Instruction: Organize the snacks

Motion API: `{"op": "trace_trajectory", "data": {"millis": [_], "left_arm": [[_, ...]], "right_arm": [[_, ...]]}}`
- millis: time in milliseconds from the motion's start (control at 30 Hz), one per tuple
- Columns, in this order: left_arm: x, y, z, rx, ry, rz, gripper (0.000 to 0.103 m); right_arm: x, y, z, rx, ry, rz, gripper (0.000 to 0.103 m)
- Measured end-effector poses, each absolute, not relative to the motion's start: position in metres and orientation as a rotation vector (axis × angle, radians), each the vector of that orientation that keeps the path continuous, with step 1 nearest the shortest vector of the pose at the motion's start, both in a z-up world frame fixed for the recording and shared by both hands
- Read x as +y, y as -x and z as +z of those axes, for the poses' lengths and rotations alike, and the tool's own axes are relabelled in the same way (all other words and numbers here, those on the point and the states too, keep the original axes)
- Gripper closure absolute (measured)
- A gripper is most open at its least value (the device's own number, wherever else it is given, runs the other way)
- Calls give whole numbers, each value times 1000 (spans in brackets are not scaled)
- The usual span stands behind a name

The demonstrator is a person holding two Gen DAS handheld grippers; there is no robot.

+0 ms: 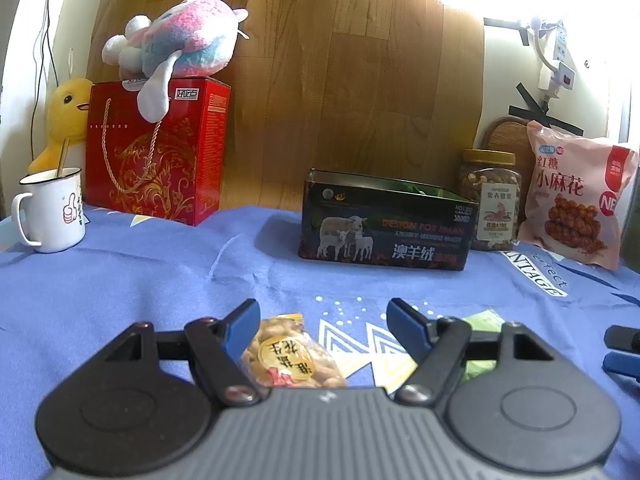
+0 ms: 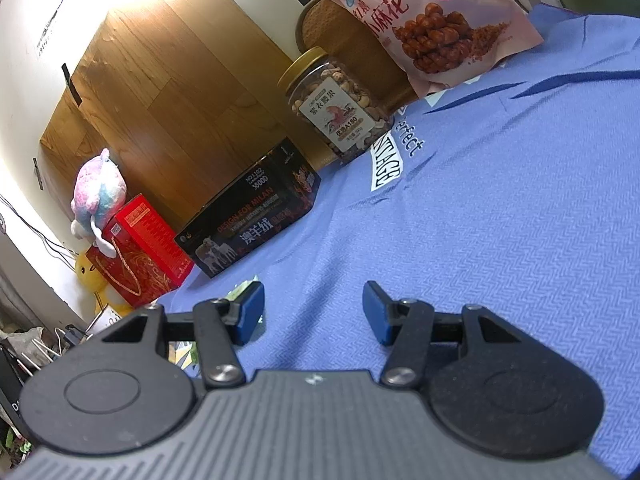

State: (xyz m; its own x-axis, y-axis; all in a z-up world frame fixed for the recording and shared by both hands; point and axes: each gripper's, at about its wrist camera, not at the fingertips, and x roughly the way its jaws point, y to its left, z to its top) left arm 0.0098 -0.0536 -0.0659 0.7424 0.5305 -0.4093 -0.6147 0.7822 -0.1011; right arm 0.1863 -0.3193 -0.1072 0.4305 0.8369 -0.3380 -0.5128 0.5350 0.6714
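left hand-held gripper (image 1: 322,326) | grey ribbed housing at bottom centre, two round black discs at lower left and lower right, black link arms with silver screws, blue fingertips (image 1: 243,324) || right hand-held gripper (image 2: 314,312) | same grey ribbed body, black discs, silver screws, blue fingertips (image 2: 251,312)

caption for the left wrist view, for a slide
Open left gripper poised over a peanut packet, dark open box beyond on the blue cloth.

The left gripper (image 1: 322,322) hovers with jaws apart over a peanut packet (image 1: 286,356) on the blue cloth (image 1: 160,280).
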Motion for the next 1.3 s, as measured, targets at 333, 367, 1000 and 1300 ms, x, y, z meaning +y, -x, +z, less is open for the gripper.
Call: {"op": "trace_trajectory", "data": {"millis": [333,367,1000,1300], "left_arm": [[-55,-8,-65,362,239,631,31],[-55,-8,-65,361,239,630,31],[-56,-7,-64,354,237,610,31],[-36,2,-15,454,266,484,31]], "right_arm": [[-319,-186,-108,716,-524,890,46],[-319,-187,-108,717,-524,891,46],[-319,-188,-108,715,-524,892,46],[-330,-203,-79,699,-416,979,46]]}}
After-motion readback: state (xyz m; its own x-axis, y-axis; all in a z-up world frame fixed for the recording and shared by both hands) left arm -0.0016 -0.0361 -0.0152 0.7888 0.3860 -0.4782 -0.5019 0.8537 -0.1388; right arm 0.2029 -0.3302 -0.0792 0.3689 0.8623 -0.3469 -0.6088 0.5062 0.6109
